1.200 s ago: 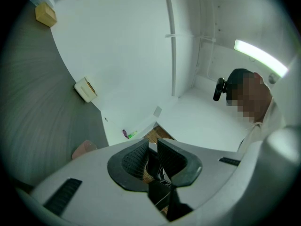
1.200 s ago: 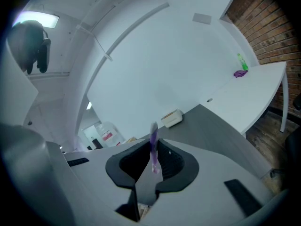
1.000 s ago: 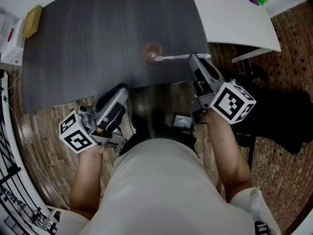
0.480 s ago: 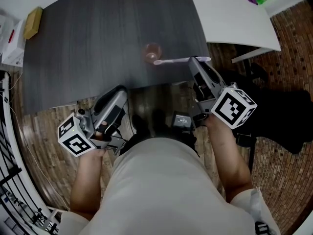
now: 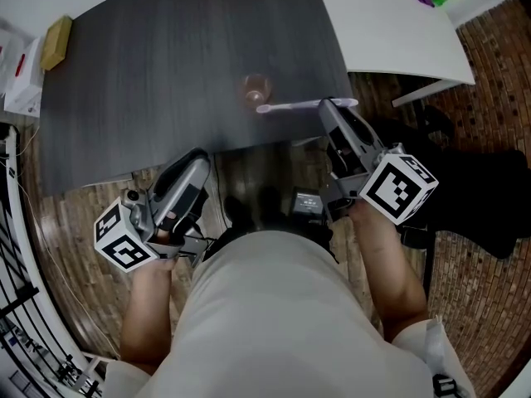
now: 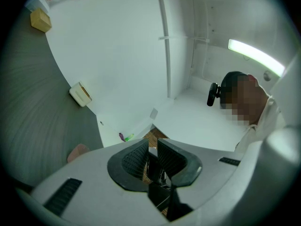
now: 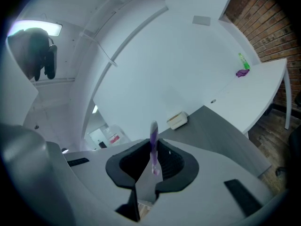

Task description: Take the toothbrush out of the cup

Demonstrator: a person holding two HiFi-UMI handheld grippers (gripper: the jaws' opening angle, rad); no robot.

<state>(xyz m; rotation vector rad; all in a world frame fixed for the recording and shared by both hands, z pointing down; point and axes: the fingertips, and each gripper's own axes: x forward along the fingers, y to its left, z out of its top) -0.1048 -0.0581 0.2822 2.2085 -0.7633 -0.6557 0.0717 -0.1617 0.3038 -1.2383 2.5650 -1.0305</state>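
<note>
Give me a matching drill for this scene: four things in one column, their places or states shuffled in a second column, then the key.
Things
1. white and purple toothbrush
2. translucent pinkish cup
3. tan rectangular block
4. left gripper

Places or states
A. at the far left corner of the dark table
B. held off the table, over the wood floor
C. clamped in the right gripper
D. standing on the dark table, near its front edge

Pairs: 1-C, 2-D, 3-A, 4-B

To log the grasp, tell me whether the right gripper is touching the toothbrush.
Touching. In the right gripper view, the right gripper has its jaws shut on the toothbrush.
</note>
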